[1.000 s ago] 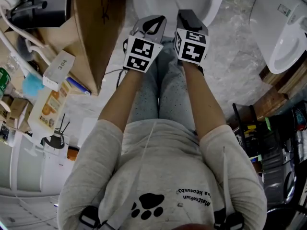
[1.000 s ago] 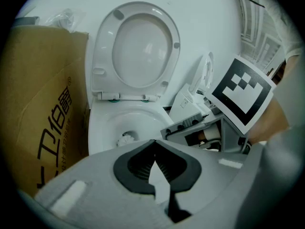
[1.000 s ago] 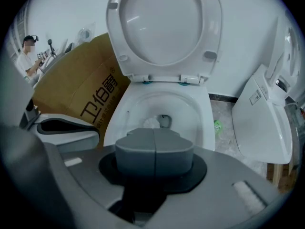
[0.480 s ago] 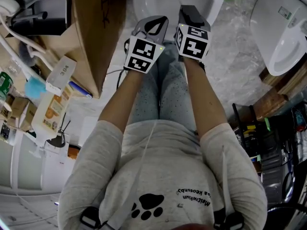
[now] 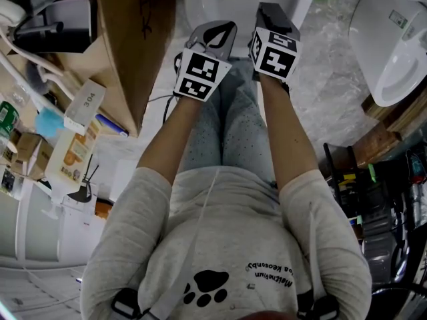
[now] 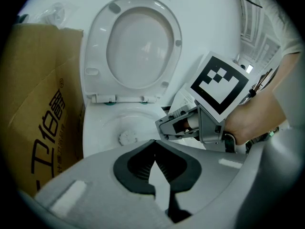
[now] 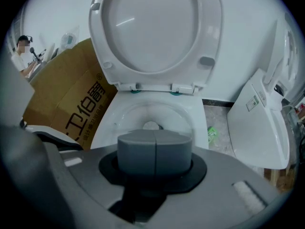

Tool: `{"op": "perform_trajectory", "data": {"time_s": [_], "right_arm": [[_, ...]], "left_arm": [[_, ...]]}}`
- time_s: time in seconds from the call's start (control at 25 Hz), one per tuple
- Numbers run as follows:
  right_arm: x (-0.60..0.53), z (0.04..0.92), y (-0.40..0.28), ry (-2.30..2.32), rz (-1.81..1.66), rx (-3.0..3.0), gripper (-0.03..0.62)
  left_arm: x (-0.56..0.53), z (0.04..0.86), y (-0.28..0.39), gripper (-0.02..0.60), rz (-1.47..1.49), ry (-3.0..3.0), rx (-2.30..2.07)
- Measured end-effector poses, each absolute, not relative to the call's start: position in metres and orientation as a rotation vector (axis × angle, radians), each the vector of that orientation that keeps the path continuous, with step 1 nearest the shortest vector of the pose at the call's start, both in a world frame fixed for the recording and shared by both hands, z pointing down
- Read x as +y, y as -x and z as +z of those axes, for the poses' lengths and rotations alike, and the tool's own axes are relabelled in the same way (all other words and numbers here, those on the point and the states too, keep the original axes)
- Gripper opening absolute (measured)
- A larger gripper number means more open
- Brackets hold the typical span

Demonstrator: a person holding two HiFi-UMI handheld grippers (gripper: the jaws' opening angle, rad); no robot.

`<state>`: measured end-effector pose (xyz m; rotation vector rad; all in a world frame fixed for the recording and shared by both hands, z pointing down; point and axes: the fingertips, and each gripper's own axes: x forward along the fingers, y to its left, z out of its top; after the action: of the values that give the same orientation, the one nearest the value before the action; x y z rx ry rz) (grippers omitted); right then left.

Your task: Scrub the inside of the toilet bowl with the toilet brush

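Facing toilet bowl (image 7: 151,111), right gripper (image 7: 155,151) tongs closed (head view crops bowl).

Toilet bowl (image 7: 143,116) gleamed glossy white, smooth, ceramic-looking. Raised seat (image 7: 152,27) shone too, white plastic. Cardboard box (image 7: 62,104) looked matt brown, printed. Left gripper (image 6: 154,144) showed matt grey plastic, black ribbed pads. Sweatshirt (image 5: 227,245) was soft grey cloth. Floor (image 5: 320,92) appeared rough, mottled.

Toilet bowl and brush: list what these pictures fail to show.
- Toilet brush: in no view.
- Toilet bowl, head view: cut by the top edge, covered by the left gripper and right gripper.
- Bowl front, right gripper view: behind that gripper's jaws.
- Bowl's right side, left gripper view: behind the right gripper.
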<state>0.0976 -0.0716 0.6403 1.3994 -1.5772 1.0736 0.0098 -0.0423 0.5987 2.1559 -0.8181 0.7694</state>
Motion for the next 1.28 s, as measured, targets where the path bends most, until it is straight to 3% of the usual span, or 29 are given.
{"op": "perform_trajectory", "data": {"time_s": [1.28], "right_arm": [[-0.014,0.634,-0.134,-1.478,1.108,-1.467,0.15]], "left_arm": [[-0.022,0.596,-0.031,-0.002,0.783,-2.212,-0.743]]}}
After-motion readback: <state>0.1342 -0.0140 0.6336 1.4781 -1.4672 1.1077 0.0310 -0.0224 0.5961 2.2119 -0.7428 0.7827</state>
